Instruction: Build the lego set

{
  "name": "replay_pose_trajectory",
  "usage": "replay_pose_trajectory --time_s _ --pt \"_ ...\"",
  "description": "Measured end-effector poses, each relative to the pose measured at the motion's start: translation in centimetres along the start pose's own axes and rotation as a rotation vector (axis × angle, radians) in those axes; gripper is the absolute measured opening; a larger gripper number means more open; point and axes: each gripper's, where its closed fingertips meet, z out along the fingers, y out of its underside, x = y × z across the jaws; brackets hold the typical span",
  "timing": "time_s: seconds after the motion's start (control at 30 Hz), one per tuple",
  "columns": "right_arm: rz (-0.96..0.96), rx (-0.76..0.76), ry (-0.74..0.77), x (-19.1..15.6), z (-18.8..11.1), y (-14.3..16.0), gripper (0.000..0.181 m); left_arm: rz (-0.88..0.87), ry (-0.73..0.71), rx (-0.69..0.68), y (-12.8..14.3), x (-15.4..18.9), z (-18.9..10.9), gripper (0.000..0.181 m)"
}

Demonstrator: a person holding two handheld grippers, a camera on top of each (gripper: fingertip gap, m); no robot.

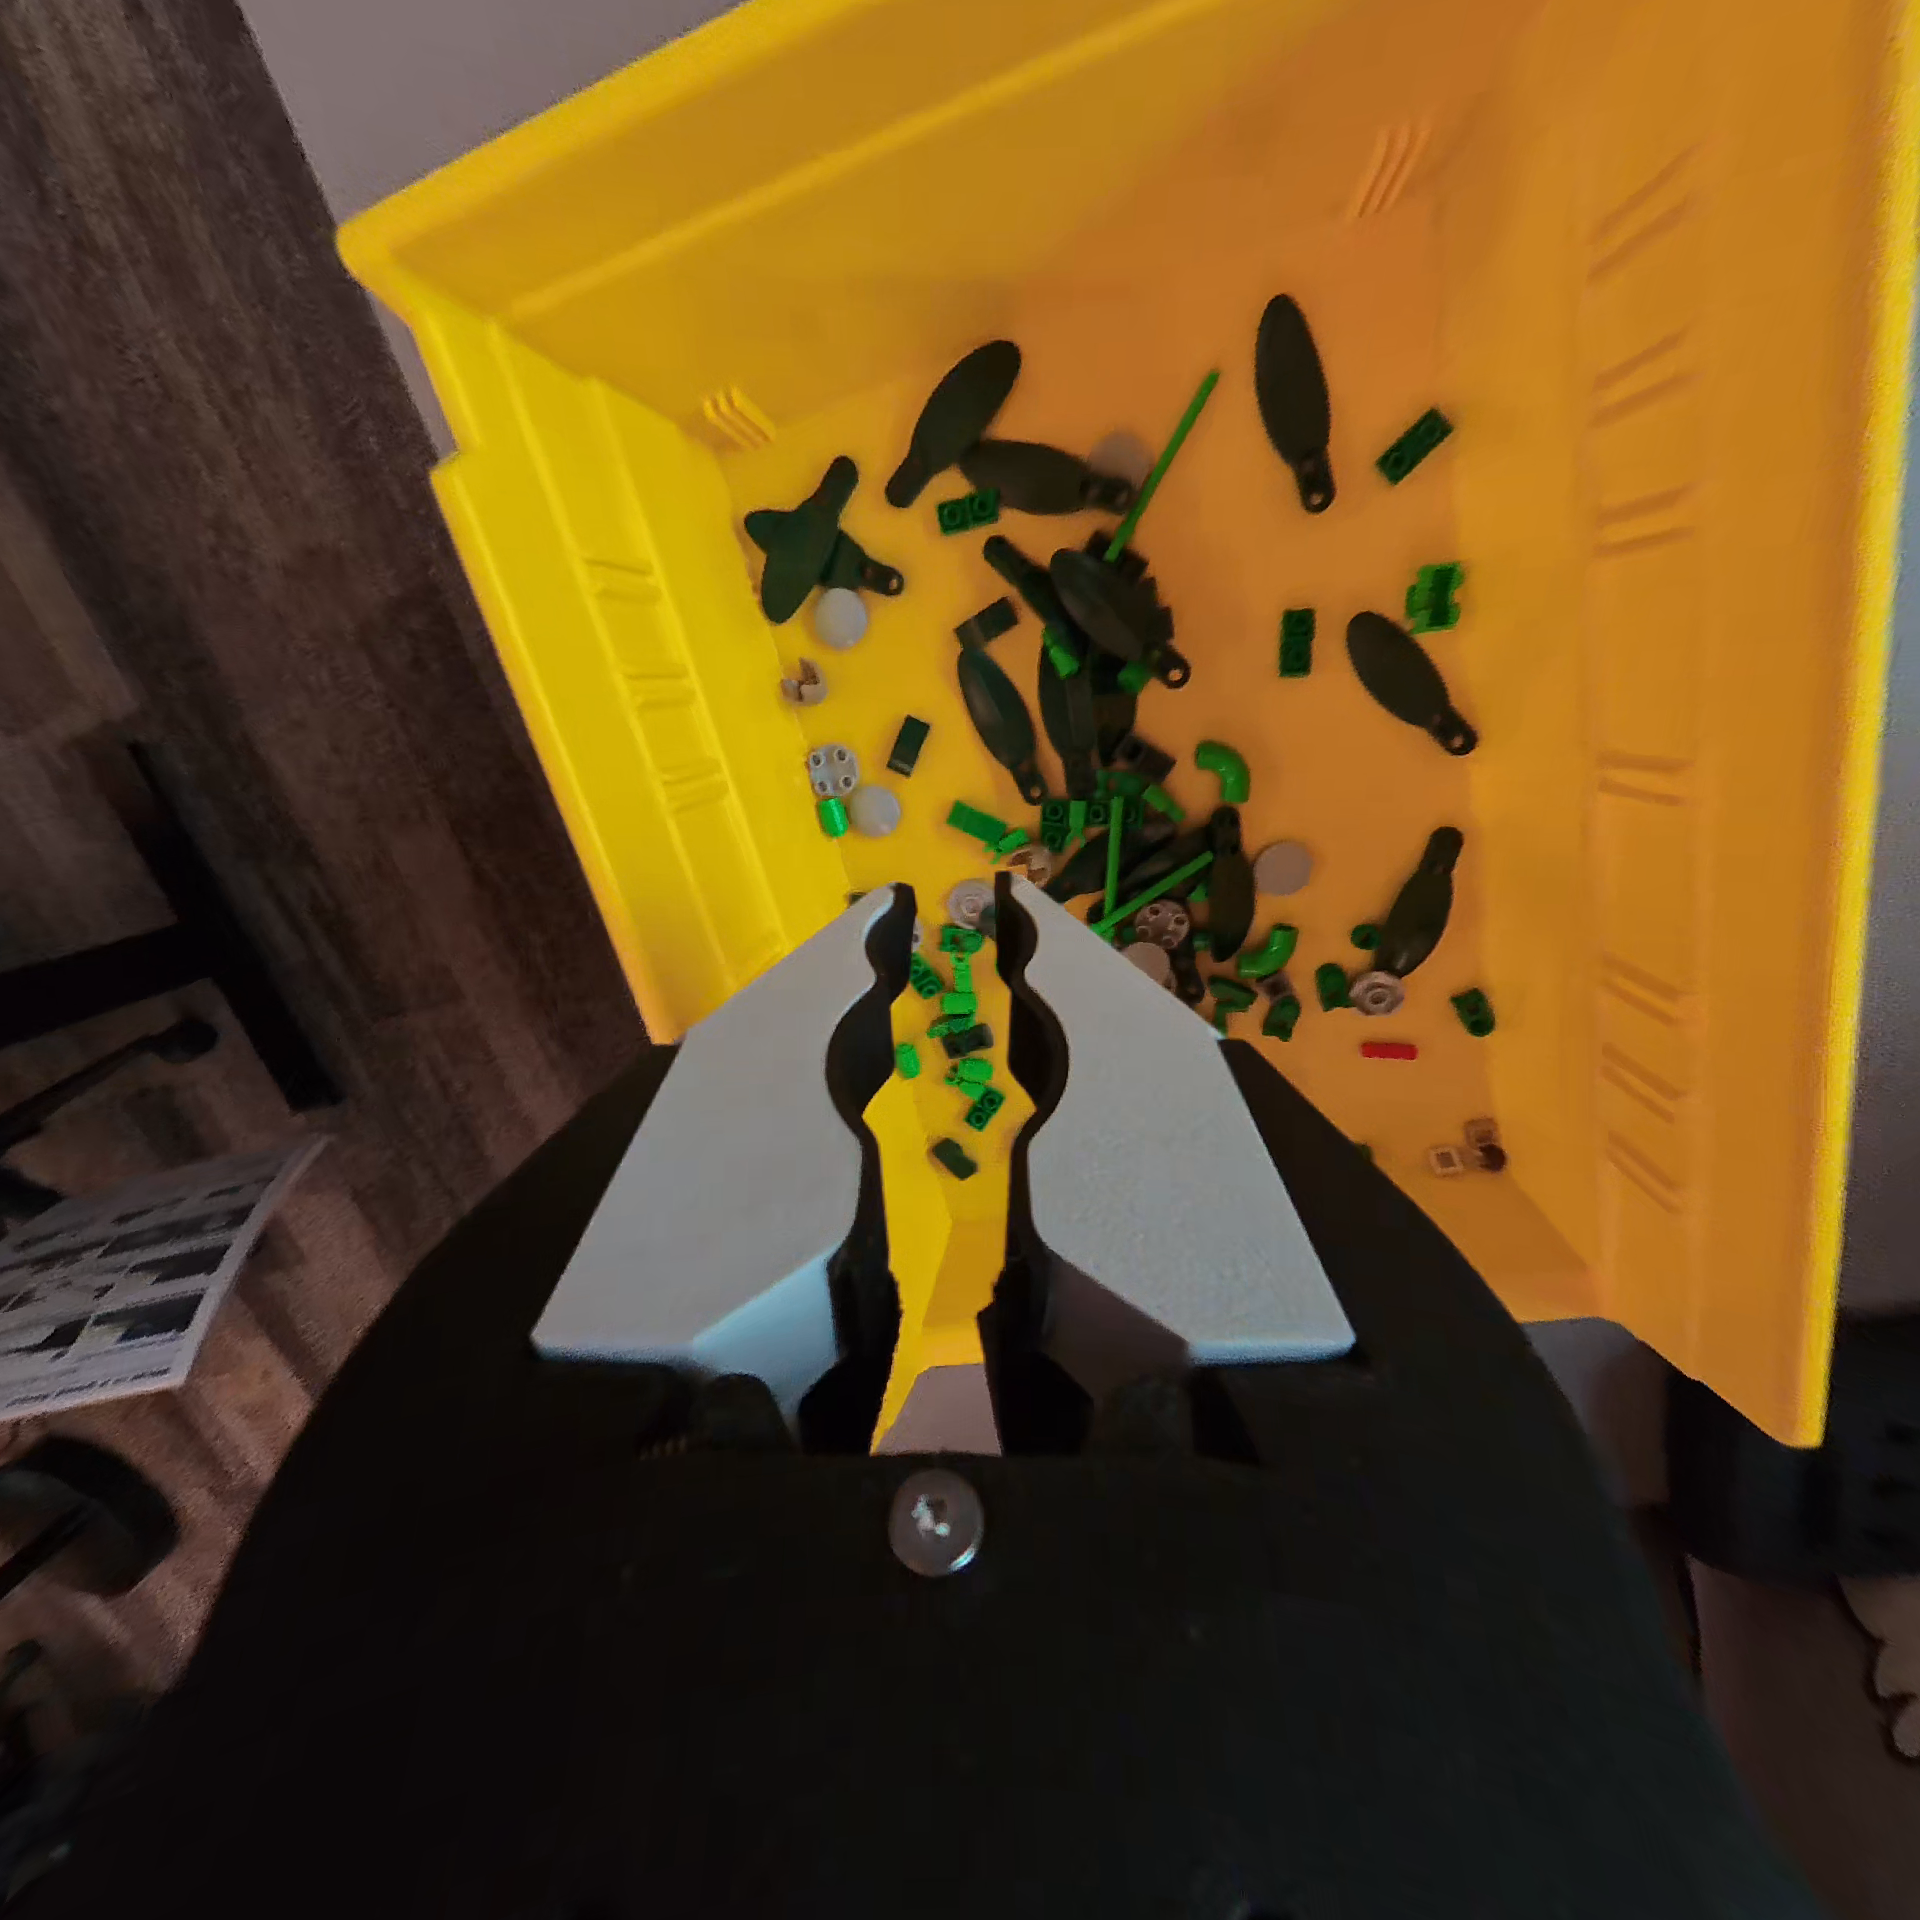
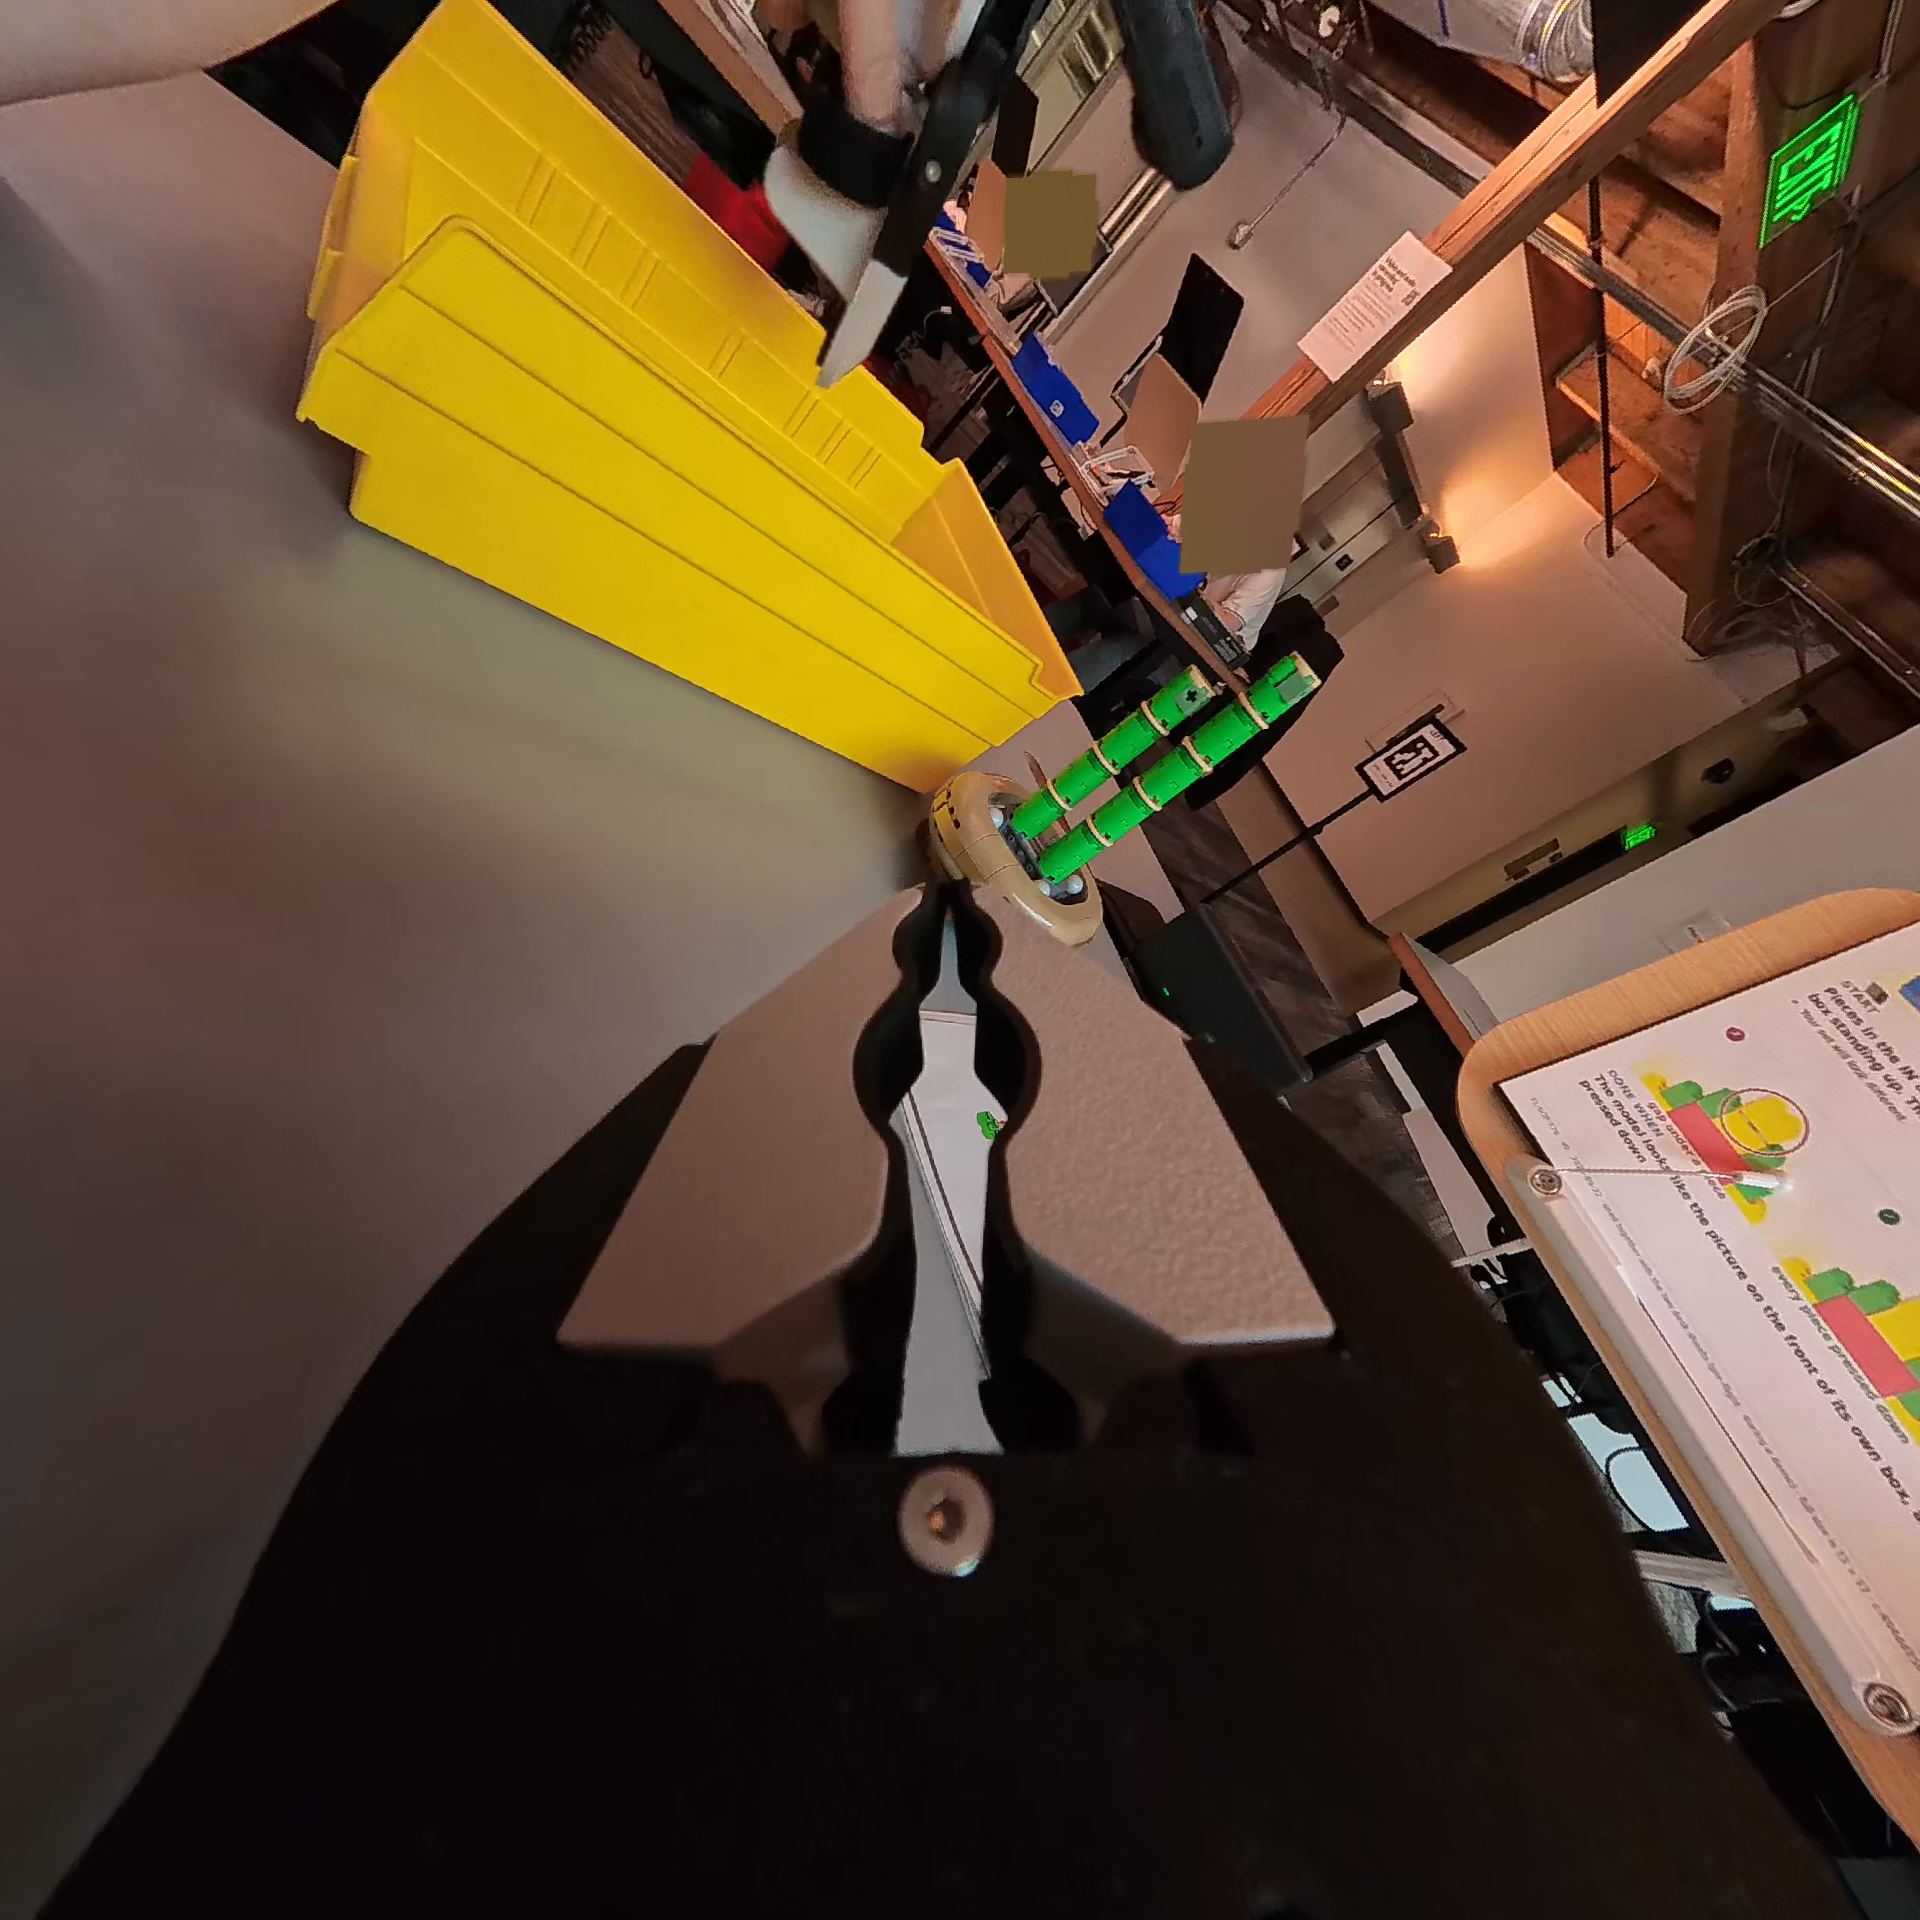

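My left gripper [image 1: 951, 894] hangs over a yellow bin [image 1: 935, 208], its jaws a narrow gap apart and empty. The bin floor holds several dark green leaf pieces [image 1: 1294, 395], small bright green pieces [image 1: 961, 1003], grey round pieces [image 1: 1283, 868] and one red piece [image 1: 1389, 1050]. My right gripper [image 2: 942, 896] is shut, its tips against the rim of a tan round base [image 2: 1049, 914]. Two bright green segmented stalks [image 2: 1132, 769] stand on that base. Whether the tips clamp the rim is unclear. The left gripper [image 2: 842, 353] also shows over the yellow bins [image 2: 675, 520].
An instruction booklet [image 1: 114, 1288] lies left of the bin. A wooden board with a picture sheet [image 2: 1766, 1247] stands at the right. A white sheet with a small green piece [image 2: 987, 1122] lies under my right gripper. The model stands near the grey table's [image 2: 364, 831] edge.
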Motion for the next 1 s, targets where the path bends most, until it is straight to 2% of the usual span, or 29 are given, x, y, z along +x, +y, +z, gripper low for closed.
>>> replay_pose_trajectory --time_s 0.03,0.17,0.37,0.5,0.73,0.8,0.87,1.0 --pt "-0.004 -0.003 0.001 0.0 0.0 0.0 0.001 0.004 0.012 0.009 0.0 0.3 -0.2 0.014" --pt "0.005 -0.002 0.003 0.1 0.1 0.2 0.001 0.074 0.085 0.013 0.6 2.4 -0.9 0.015" --pt "0.043 -0.018 -0.001 0.3 0.3 1.1 0.001 0.17 0.095 -0.112 3.0 3.4 0.1 0.017" --pt "0.036 -0.017 -0.001 0.2 0.4 1.0 0.001 0.165 0.116 -0.125 2.9 3.6 0.5 0.017" --pt "0.037 -0.028 -0.018 -0.2 0.6 1.3 0.001 0.153 0.123 -0.254 5.1 3.5 1.4 0.022" --pt "0.035 -0.028 -0.019 -0.2 0.6 1.2 0.001 0.165 0.129 -0.235 4.7 3.8 1.2 0.019" --pt "0.034 -0.03 -0.022 -0.2 0.6 1.3 0.001 0.21 0.145 -0.181 3.5 4.5 1.0 0.025" --pt "0.025 -0.037 -0.028 -0.4 0.6 1.3 0.001 0.41 0.178 -0.069 1.0 6.0 1.4 0.026"
